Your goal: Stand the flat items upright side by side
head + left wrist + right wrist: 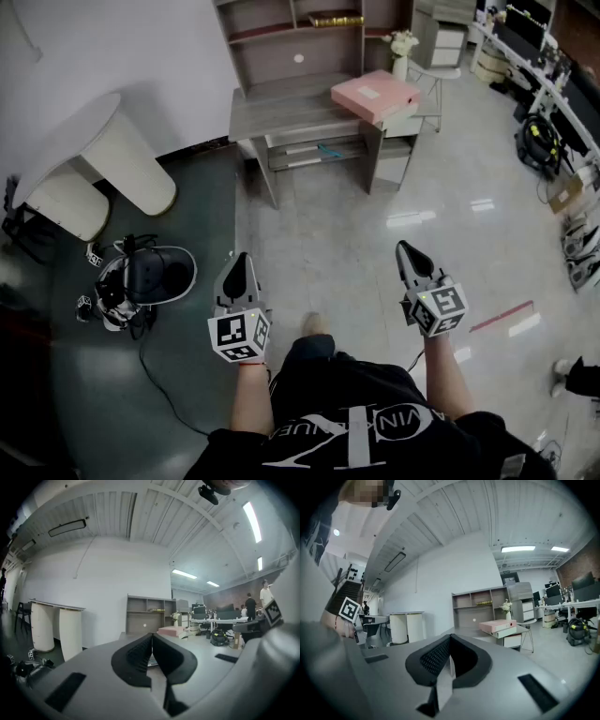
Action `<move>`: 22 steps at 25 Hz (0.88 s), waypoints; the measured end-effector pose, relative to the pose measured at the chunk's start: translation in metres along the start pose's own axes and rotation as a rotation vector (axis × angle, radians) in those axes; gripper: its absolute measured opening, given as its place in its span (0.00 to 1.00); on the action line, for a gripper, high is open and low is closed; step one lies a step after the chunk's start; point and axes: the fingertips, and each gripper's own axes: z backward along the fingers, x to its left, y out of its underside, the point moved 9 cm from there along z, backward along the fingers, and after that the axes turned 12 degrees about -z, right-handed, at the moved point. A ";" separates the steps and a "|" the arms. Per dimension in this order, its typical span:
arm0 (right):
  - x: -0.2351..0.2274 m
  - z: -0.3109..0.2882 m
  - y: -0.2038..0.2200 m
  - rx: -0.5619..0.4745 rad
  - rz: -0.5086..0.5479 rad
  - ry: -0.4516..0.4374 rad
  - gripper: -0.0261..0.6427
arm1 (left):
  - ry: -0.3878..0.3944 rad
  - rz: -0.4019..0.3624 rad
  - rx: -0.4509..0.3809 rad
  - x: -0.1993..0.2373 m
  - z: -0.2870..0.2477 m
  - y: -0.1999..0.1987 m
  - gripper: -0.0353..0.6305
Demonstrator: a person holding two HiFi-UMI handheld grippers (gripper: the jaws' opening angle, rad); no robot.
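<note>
A pink binder [375, 94] lies flat on a second, pale binder [405, 123] at the right end of the grey desk [281, 114]; the stack also shows in the right gripper view as the pink binder [501, 626] and in the left gripper view as the pink binder [171, 630]. Both grippers hang over the floor well short of the desk, held level. My left gripper [236, 263] is shut with nothing between its jaws. My right gripper [406, 250] is shut and empty too.
A shelf unit [295, 37] stands on the desk's back, with a flower vase [401, 52] to its right. A white round-ended counter [94, 164] stands at the left. Headset gear and cables [141, 281] lie on the dark floor. Office desks and a black bag [539, 141] line the right.
</note>
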 end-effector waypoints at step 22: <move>-0.046 0.014 -0.012 -0.029 -0.010 0.088 0.17 | -0.001 0.126 -0.013 -0.009 -0.051 0.000 0.25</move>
